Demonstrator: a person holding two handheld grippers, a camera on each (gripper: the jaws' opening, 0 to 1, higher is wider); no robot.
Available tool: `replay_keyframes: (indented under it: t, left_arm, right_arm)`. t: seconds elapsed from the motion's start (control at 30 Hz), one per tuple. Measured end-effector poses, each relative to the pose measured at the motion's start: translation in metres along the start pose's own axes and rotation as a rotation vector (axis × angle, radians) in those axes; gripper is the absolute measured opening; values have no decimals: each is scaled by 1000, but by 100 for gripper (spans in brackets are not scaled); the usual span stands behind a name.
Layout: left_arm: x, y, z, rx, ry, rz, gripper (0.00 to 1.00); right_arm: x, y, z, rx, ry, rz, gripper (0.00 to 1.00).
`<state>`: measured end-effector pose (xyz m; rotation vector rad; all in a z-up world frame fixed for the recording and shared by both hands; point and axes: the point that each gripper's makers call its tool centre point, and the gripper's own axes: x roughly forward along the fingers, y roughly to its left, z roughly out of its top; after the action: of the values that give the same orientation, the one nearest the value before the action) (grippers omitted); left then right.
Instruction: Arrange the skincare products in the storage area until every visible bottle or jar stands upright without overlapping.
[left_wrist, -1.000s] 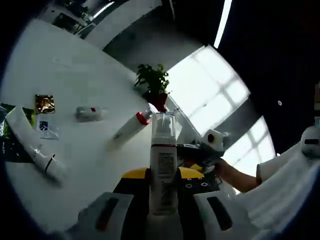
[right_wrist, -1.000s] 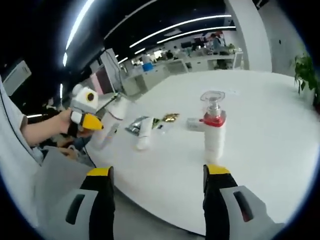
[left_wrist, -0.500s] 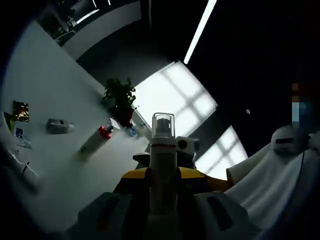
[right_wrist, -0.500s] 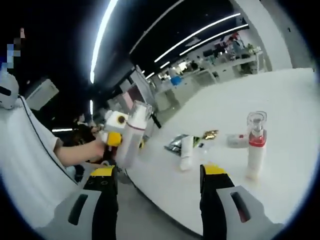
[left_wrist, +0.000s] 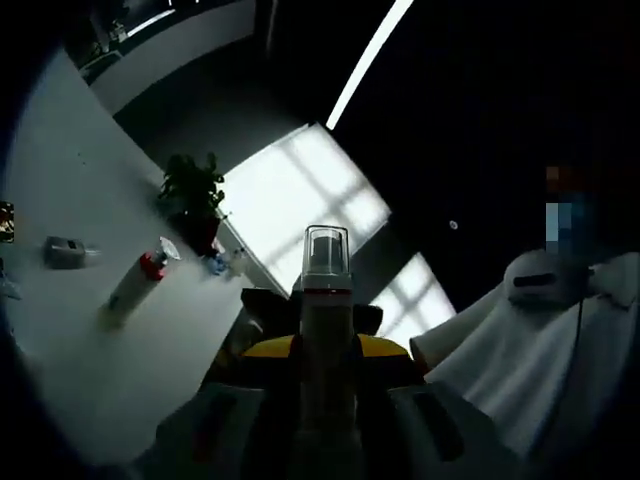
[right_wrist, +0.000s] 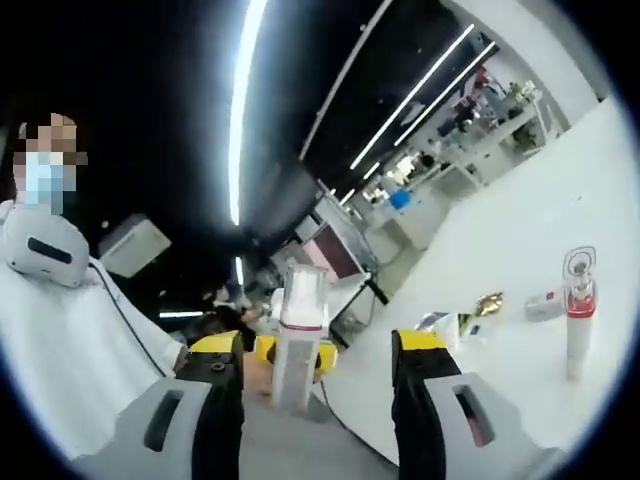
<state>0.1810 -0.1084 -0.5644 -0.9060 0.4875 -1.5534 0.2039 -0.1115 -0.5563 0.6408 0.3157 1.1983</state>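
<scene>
Between the left gripper's (left_wrist: 325, 425) shut jaws sits the pump bottle (left_wrist: 325, 300), now lifted away from the white table (left_wrist: 70, 290). The right gripper (right_wrist: 318, 400) stays open, empty. It still needs standing beside the red-collared bottle (right_wrist: 578, 305).

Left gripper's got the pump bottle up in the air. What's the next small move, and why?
Probably lower it toward the white table beside the red-collared bottle. The left gripper is shut on the pump bottle, held off the surface, while the right gripper is open.
</scene>
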Motion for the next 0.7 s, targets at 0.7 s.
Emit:
replay_keyframes:
  t: [0.7]
  left_arm:
    - [2,7,0,15,40,-4,16]
  right_arm:
    - [17,2,-5,34,21,68,28]
